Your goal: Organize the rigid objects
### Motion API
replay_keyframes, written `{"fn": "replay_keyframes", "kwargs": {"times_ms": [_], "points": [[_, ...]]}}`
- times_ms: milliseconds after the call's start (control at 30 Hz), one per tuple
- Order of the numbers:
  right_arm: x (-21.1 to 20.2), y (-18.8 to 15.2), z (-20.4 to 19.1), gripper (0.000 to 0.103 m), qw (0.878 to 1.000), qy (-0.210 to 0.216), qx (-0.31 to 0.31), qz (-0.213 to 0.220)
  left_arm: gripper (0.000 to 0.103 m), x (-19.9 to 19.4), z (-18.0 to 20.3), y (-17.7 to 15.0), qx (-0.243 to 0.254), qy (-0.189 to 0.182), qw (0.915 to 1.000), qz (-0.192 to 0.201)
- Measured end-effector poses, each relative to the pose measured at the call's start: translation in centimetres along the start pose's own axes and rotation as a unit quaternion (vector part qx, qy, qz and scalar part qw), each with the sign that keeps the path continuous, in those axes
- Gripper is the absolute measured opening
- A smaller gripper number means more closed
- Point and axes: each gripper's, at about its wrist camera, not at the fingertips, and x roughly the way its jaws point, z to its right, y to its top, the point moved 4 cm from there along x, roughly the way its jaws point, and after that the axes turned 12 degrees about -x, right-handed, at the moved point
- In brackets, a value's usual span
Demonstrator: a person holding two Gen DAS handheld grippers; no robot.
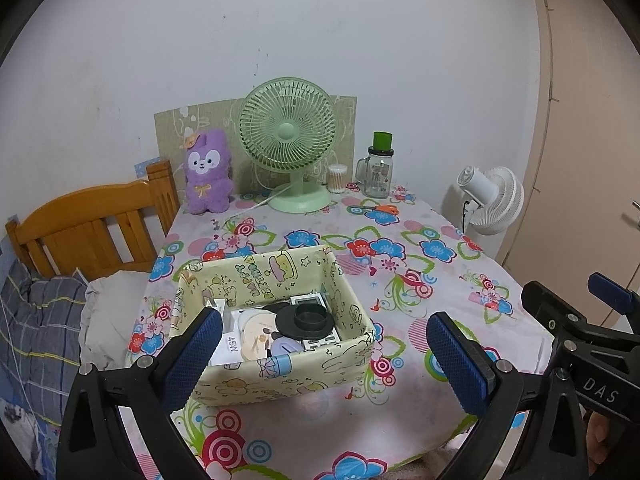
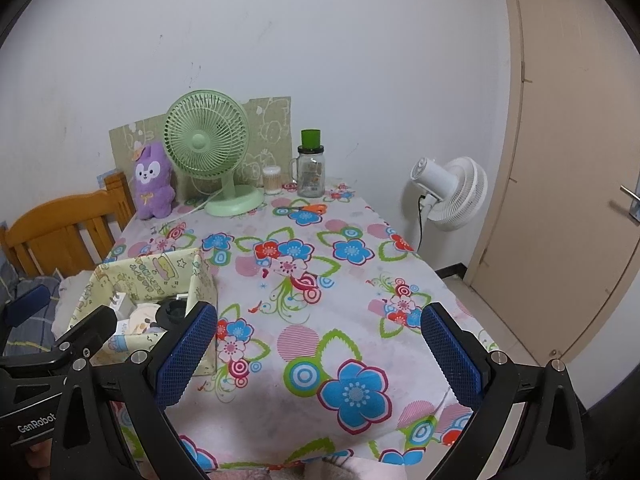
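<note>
Both wrist views look down the table (image 1: 440, 240) toward the far wall, sharing the box (image 1: 280, 376).

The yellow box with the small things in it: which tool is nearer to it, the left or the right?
Left. The left tool is open right in front of the yellow box, with one pad overlapping its near wall. The right tool is open over bare tablecloth, with the box off to its left.

Even, soft indoor light; faint shadows; sharp focus; strong fisheye bending and dark vignette at frame corners.
</note>
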Motion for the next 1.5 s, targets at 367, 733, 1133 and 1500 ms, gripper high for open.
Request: {"fn": "replay_keyframes", "kwargs": {"times_ms": [367,733,1133,1500], "points": [[0.9,0.3,0.2,0.103,1.0,0.003,-0.001,-0.007,0.103,0.6,0.1,0.2,-0.001,0.004,1.0,-0.005],[1.4,0.4,0.3,0.103,1.0,-0.002,-0.005,-0.009,0.103,0.9,0.1,0.2,-0.003,0.002,0.9999,-0.011],[1.4,0.5,0.3,0.103,1.0,-0.003,-0.005,-0.008,0.103,1.1,0.1,0.3,-0.003,0.003,0.9999,-0.01],[1.5,0.5,0.3,0.103,1.0,-0.003,-0.004,-0.009,0.103,1.2,0.1,0.3,-0.003,0.003,0.9999,-0.012]]}}
